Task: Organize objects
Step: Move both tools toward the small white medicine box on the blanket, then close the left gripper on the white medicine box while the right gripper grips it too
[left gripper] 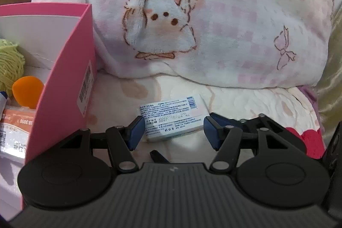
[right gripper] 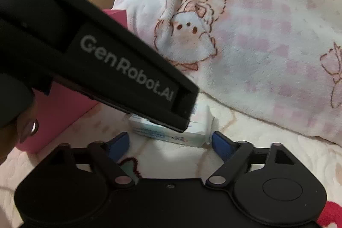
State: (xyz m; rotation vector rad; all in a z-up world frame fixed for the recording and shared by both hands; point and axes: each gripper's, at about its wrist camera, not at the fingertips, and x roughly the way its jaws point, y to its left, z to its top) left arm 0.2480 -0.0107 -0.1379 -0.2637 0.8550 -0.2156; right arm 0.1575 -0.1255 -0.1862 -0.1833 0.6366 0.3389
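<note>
Left wrist view showed the left gripper (left gripper: 173,131) with its jaws apart and a small white packet (left gripper: 172,118) lying between the two blue pads (left gripper: 136,131). The left pad was at the packet's edge, perhaps touching it; the right pad stood just beside the other end, and a firm grip could not be confirmed. The packet carried small printed text, too fine to read, a blue barcode at its far right corner, and a stamped date line beginning with "2027". It lay on a cream quilted cover (left gripper: 245,99), just in front of the gripper.

To the left of the gripper stood a pink box (left gripper: 70,78) with a barcode sticker on its side. Inside it were a green yarn ball (left gripper: 9,63), an orange round thing (left gripper: 27,90) and an orange packet (left gripper: 17,119) with partly readable characters. Beyond the packet rose a pink plush blanket (left gripper: 213,14) printed with a cartoon animal.

In the right wrist view the right gripper (right gripper: 171,143) was open, and the packet (right gripper: 188,138) lay just ahead between its fingertips, not touched. The left gripper's body (right gripper: 106,52) crossed above it, printed "GenRobot.AI".
</note>
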